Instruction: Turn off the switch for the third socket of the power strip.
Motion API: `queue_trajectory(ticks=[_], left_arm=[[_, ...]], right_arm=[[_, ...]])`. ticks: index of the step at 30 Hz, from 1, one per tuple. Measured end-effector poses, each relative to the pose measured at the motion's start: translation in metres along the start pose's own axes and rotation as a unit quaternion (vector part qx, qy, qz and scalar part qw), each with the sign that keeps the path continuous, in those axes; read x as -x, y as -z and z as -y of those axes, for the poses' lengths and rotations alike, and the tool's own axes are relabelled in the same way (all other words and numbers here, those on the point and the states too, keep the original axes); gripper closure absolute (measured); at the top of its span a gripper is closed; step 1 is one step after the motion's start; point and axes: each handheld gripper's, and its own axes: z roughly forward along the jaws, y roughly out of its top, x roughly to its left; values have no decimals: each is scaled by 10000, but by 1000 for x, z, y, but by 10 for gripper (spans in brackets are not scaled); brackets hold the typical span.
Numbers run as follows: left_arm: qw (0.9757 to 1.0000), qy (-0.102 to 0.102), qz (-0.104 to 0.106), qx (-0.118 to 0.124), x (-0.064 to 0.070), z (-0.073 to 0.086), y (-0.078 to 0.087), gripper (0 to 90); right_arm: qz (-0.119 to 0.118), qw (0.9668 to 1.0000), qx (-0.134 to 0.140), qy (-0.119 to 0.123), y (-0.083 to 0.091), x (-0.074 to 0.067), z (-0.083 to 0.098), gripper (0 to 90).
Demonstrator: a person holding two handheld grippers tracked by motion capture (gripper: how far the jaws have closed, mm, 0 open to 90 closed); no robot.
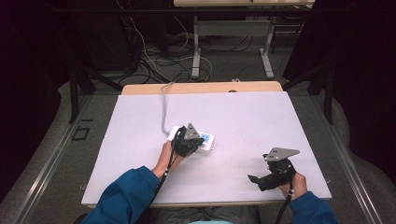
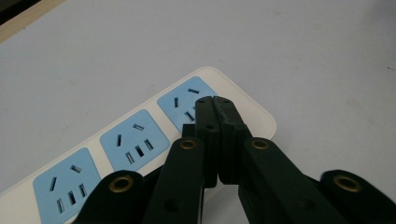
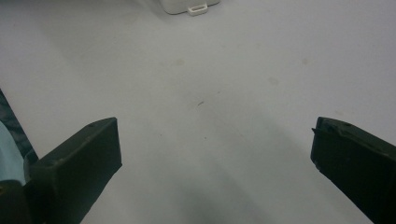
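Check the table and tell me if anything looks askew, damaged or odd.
Nothing stands out. The power strip lies flat on the white table, its sockets intact and empty. The left claw rests shut over its end socket; the right claw hangs open over bare table.

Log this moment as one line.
left tool: shut, over power strip | right tool: open, above table

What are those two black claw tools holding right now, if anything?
Nothing. The left gripper has its jaws shut together, tips over the power strip without clasping it. The right gripper is open above the bare table.
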Motion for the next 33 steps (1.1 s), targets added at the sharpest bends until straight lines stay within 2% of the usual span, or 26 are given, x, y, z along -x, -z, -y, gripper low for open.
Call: queue_trajectory(ticks=[6, 7, 8, 9, 10, 11, 14, 15, 18, 20, 24, 27, 29, 30, 33], left_arm=[[10000, 46, -48, 60, -2, -4, 8, 724], [9999, 83, -78, 86, -2, -5, 9, 687], [9999, 62, -97, 68, -3, -5, 10, 609], [9999, 125, -82, 76, -3, -5, 12, 609], [9998, 96, -139, 53, -4, -5, 13, 574], [9997, 175, -138, 44, -4, -5, 13, 524], [9996, 153, -229, 11, -6, -5, 16, 385], [9995, 211, -219, 6, -6, -5, 16, 341], [9993, 278, -246, -13, -8, -4, 21, 239], [9992, 251, -305, -38, -8, -4, 24, 179], [9988, 289, -377, -99, -9, -1, 34, 106], [9984, 230, -491, -141, -10, 2, 42, 59], [9982, 309, -489, -174, -10, 5, 46, 22], [9981, 235, -537, -209, -11, 6, 48, 9], [9975, 296, -605, -194, -12, 10, 56, 2]], right_arm=[[32, 10000, 40, 17, 0, 0, 0, 13], [28, 10000, 40, 17, 0, 0, 0, 13], [25, 10000, 40, 19, 0, 0, 0, 13], [25, 10000, 40, 19, 0, 0, 0, 13], [26, 10000, 41, 16, 0, 0, 0, 13], [-2, 10000, 4, 17, 0, 0, 0, 13], [1, 10000, 23, 17, 0, 0, 0, 13], [4, 10000, 16, 2, 0, -1, 0, 13], [1, 10000, 51, 21, 1, 0, 0, 13], [-4, 10000, 42, 19, 0, 0, 0, 13], [-4, 10000, 62, 29, 0, 0, 0, 13], [15, 10000, 57, 23, 0, 0, 0, 13], [-15, 10000, 24, 21, 0, 0, -1, 13], [-1, 10000, 39, 17, 0, 0, -1, 13], [-28, 10000, 31, 20, 0, 1, -1, 13]])
